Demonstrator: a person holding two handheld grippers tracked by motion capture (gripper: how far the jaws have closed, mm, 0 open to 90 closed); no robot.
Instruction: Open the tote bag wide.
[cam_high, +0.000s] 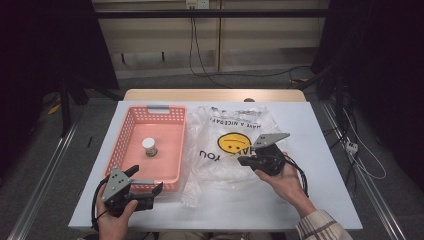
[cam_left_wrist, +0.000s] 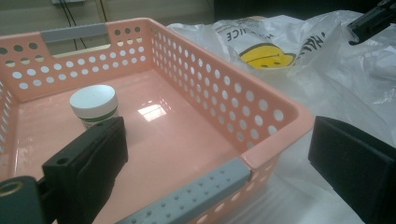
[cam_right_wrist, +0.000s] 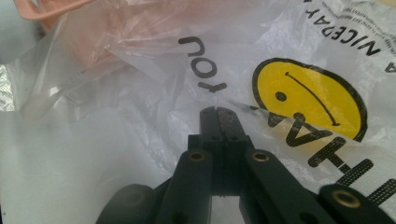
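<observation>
1. High view: my left gripper (cam_high: 142, 186) hangs spread at the 6 o'clock end of the pink perforated plastic basket (cam_high: 131, 131), which holds a small white-lidded jar (cam_high: 149, 146).
2. My right gripper (cam_high: 246, 160), pressed together, hovers over the clear smiley-printed plastic bag (cam_high: 225, 120) at the basket's 3 o'clock; I judge nothing bagged yet.

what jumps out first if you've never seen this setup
The pink basket on the table's left, with a small white-lidded jar alone inside. Beside it lies a clear plastic bag with a yellow smiley face; the right gripper rests shut on it, while the left gripper is open at the basket's near edge.
</observation>
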